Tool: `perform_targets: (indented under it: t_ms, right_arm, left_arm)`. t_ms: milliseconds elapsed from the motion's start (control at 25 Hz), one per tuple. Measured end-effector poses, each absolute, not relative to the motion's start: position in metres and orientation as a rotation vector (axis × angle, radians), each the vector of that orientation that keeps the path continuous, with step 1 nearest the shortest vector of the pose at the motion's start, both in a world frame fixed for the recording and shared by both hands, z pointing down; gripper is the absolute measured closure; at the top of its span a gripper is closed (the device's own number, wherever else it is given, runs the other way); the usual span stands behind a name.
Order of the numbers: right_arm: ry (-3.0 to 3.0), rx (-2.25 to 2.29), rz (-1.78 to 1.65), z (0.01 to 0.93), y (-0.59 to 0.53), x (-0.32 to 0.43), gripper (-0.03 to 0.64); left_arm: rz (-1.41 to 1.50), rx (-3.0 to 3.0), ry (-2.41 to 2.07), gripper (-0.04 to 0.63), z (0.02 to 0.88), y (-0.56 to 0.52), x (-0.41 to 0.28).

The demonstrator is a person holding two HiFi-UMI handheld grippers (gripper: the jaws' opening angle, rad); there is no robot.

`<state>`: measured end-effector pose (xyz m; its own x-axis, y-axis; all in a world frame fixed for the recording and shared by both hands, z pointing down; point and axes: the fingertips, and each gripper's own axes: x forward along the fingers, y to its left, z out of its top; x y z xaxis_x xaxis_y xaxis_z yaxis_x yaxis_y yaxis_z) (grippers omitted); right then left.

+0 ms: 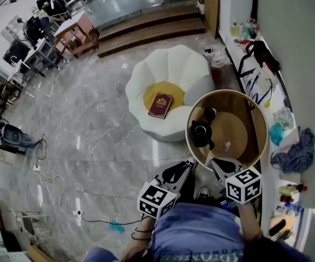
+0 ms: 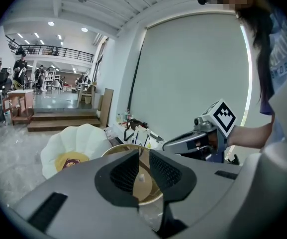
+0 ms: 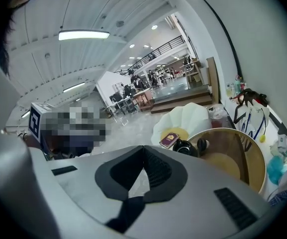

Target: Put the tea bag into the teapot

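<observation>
A person stands at a round wooden table, a handheld gripper in each hand, both raised short of the near rim. The right gripper is clenched on nothing, its black pads meeting at the tips with only floor and table visible beyond them. The left gripper is slightly released: a narrow slit runs between its pads and nothing sits in it, though the table top shows through.

The tea bag – a small pale scrap – lies on the table top toward the near edge, untouched, clear of both grippers and just right of the teapot. The black teapot stands at the table's left side, and a smaller black object sits just beyond it.

Left of the table is a white, petal-shaped seat with a yellow cushion, on which a maroon book lies flat. A ledge cluttered with bottles, cloth and cables runs along the wall on the right – the grey marble floor stretches away to desks and wooden steps at the far end.
</observation>
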<state>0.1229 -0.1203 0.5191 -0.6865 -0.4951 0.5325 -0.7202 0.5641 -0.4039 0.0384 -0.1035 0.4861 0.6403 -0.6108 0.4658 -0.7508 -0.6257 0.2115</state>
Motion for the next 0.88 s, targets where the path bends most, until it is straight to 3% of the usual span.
perform_targets:
  t_ms: [880]
  right_arm:
    - [-2.152,0.939,0.932,0.627,-0.252,0.087,0.601]
  left_arm:
    - [0.576,2.51,-0.804,0.536,0.547,-0.231,0.022]
